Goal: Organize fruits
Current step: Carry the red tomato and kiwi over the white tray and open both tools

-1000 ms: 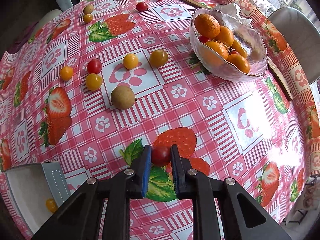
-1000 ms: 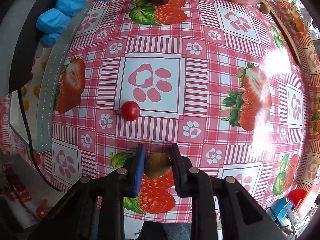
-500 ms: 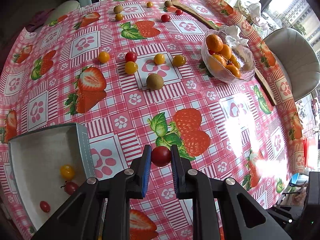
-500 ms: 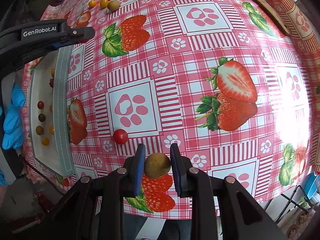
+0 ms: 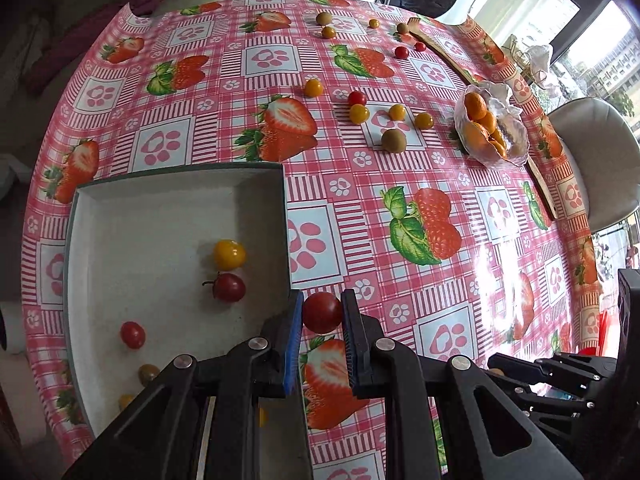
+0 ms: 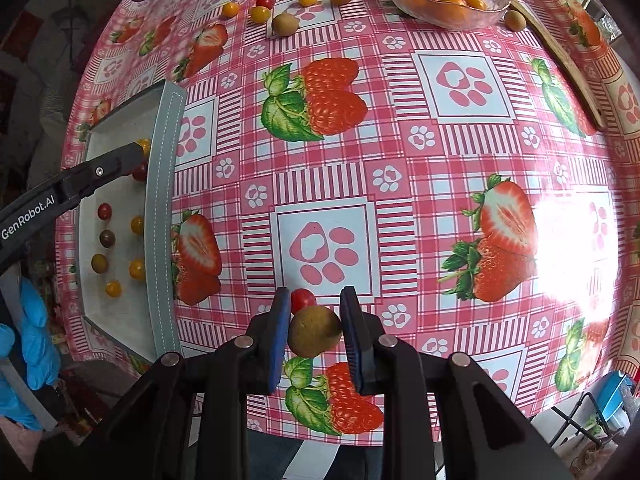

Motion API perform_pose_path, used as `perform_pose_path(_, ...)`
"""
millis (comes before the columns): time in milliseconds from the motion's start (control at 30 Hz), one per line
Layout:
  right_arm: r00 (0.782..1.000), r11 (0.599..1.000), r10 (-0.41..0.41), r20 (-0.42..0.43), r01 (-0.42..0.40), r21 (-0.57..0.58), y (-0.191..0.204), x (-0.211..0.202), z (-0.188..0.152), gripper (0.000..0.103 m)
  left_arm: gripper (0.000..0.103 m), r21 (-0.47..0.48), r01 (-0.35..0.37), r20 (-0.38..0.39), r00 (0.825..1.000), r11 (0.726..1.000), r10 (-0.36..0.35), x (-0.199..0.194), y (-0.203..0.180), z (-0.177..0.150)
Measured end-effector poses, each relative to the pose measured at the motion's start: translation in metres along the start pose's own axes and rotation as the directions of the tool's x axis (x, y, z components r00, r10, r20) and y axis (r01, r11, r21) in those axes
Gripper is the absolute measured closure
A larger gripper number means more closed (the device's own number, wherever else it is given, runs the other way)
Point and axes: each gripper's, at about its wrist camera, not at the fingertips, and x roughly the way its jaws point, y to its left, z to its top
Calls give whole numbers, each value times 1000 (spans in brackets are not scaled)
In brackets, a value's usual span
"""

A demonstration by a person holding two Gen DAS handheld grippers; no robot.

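1. Left wrist view: the left gripper [image 5: 322,314] has its blue-padded jaws clamped on a small round red cherry tomato [image 5: 322,313], held just beside the right wall of the shallow grey rectangular tray [image 5: 282,216], which contains several small tomatoes.
2. Right wrist view: the right gripper [image 6: 315,330] pinches a round brownish-green fruit [image 6: 315,332] above the pink strawberry-print tablecloth [image 6: 400,152]; a loose red tomato [image 6: 303,299] lies just behind it.
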Motion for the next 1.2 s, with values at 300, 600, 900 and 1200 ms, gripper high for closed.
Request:
perform_pose_path(300,1000,993,15,-15,-17,-120,63,7,21,75,83,-134,-27,10,1000,991,28,-22,59,-35)
perform_pose_path(600,999,967,30,-38,-39,-253,135,22,37,75,83,-265,-67,8,997,962,72,-38,113,-76)
perform_pose_path(900,996,940,35,-81,-60,-336,191,52,46,75,83,-334,-130,-38,992,933,124,-33,153,-117)
perform_pose_path(1200,997,921,-8,-78,-23,-390,224,78,60,75,83,-340,-163,-88,986,926,141,-10,164,-137)
